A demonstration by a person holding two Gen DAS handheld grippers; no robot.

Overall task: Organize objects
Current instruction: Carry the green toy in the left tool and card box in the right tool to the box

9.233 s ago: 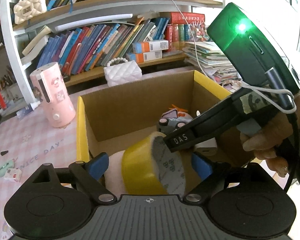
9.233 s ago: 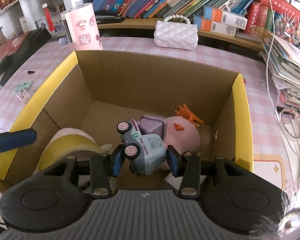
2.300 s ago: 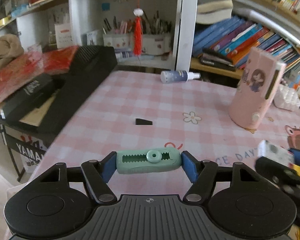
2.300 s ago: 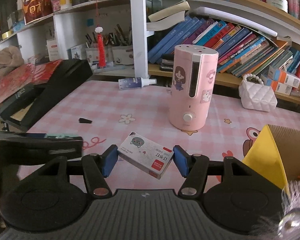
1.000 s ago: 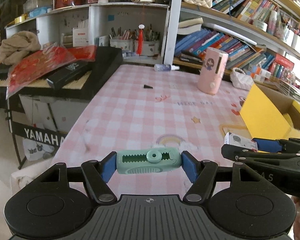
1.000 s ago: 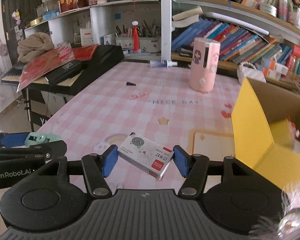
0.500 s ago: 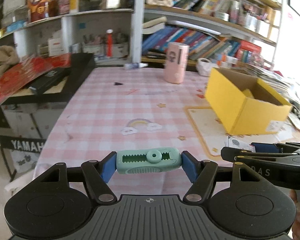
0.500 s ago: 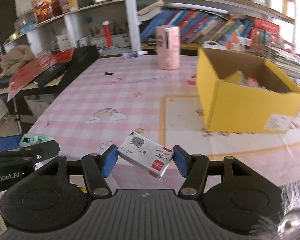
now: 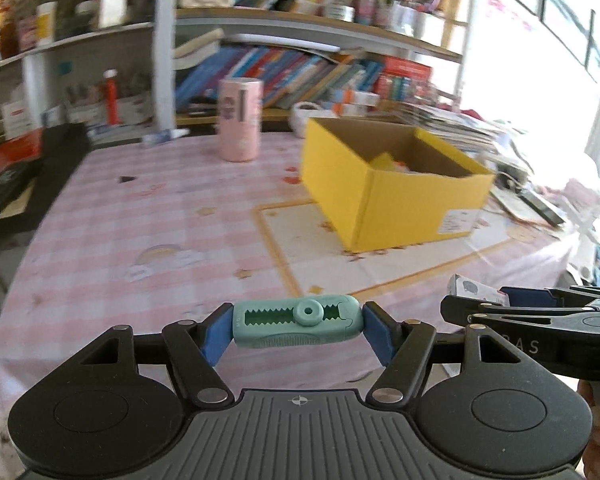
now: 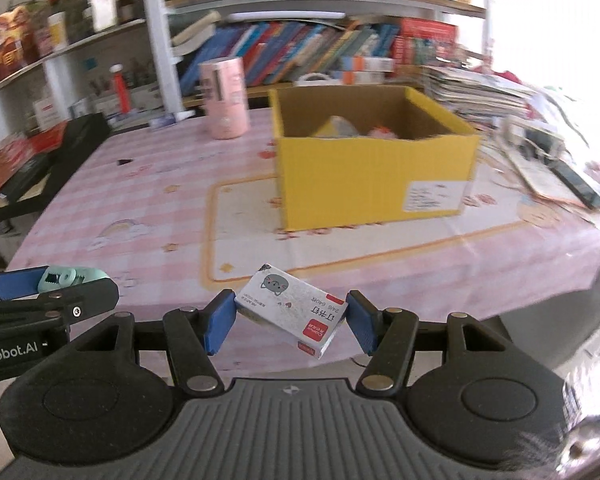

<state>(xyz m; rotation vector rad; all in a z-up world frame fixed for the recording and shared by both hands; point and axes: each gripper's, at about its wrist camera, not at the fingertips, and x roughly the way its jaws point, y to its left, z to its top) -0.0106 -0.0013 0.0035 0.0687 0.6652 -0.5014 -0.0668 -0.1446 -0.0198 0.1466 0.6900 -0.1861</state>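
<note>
Holding a green clip [image 9: 296, 321] end to end, the left gripper [image 9: 296, 328] hangs above the table [image 9: 180, 216], well short of the yellow box [image 9: 392, 184]. The right gripper [image 10: 286, 322] clamps a small staple box [image 10: 292, 316] by its short ends, tilted. Both look light and stiff; the glossy carton could slip or dent.
</note>
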